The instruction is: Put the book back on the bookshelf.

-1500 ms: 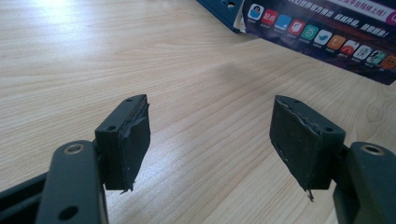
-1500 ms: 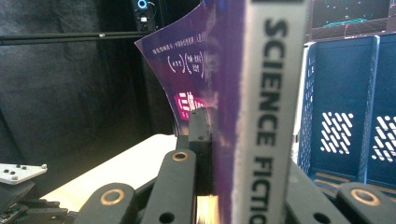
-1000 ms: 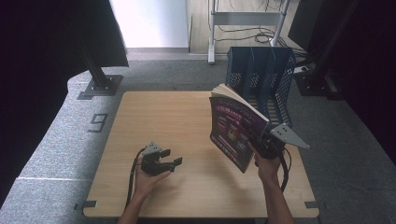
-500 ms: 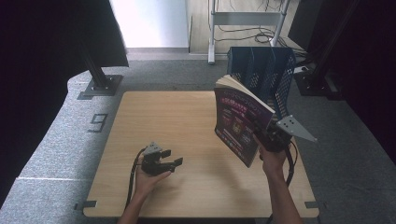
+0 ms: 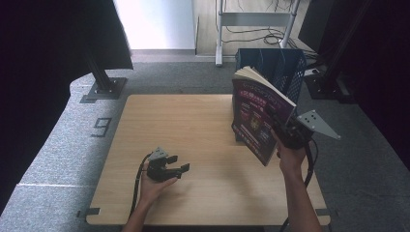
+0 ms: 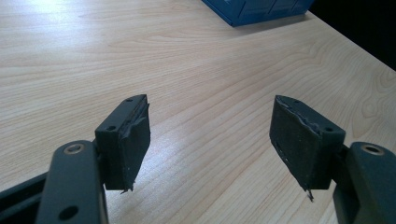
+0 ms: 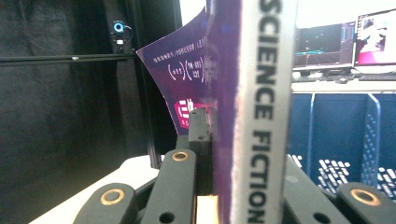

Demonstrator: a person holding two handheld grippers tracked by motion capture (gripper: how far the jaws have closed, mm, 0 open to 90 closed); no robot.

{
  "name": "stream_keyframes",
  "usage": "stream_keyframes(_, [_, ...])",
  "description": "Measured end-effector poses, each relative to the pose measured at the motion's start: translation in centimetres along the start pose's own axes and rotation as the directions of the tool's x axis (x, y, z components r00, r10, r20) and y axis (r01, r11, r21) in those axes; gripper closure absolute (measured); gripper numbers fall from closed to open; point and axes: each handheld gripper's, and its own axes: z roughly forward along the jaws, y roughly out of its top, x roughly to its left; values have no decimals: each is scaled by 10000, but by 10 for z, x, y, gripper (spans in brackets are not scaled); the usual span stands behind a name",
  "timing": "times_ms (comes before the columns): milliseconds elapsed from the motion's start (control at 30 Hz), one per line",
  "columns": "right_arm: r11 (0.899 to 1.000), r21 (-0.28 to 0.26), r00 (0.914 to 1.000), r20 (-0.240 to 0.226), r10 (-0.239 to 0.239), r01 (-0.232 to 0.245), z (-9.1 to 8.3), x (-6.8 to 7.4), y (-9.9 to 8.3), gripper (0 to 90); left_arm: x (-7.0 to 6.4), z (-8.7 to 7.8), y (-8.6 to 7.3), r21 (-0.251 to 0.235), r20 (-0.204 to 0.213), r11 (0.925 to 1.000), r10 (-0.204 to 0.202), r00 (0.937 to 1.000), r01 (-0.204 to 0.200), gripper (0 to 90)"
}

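The counter (image 5: 193, 125) carries a blue file rack (image 5: 270, 65) at its far right, likely the book's destination. The book (image 5: 256, 113) hangs upright before it, spine clamped in the right tongs (image 5: 283, 130). The left tongs (image 5: 171, 166) rest idle, jaws wide apart and empty.

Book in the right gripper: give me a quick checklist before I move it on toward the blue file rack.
1. Grip on the book: right gripper is shut on it near the spine. Ok.
2. Book off the table: held upright in the air. Ok.
3. Front cover: in the right gripper view it curls loose, away from the jaws. Not ok.
4. Blue file rack: stands at the table's far right, behind the book. Ok.
5. Free slot in the rack: cannot tell.
6. Left gripper: open, low over the near table, away from the book. Ok.
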Motion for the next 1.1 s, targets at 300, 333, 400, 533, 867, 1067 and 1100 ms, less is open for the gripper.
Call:
stream_keyframes(300, [10000, 31, 9996, 276, -74, 73, 4, -5, 1, 816, 1, 1, -1, 53, -14, 10000, -43, 10000, 43, 292])
stream_keyframes(333, [10000, 20, 9995, 305, -74, 74, 5, -5, 2, 816, 1, 1, -1, 62, -11, 10000, -49, 10000, 49, 292])
stream_keyframes(400, [10000, -17, 9995, 325, -63, 64, 5, -6, 2, 816, 1, 2, -1, 67, 4, 10000, -59, 10000, 59, 292])
stream_keyframes(533, [9999, 15, 9991, 409, -103, 102, 8, -8, 4, 816, 1, 2, -1, 73, 19, 9999, -72, 10000, 72, 292])
stream_keyframes(867, [9999, -107, 9981, 604, -122, 129, 14, -14, 6, 816, 2, 1, -1, 78, -7, 9999, -111, 9999, 111, 292])
stream_keyframes(1067, [9997, -140, 9965, 813, -167, 178, 17, -18, 5, 815, 3, 2, -2, 116, -11, 9998, -140, 9999, 140, 292])
stream_keyframes(1100, [9997, -148, 9963, 837, -171, 184, 18, -19, 6, 815, 3, 2, -2, 118, -13, 9998, -141, 9999, 141, 291])
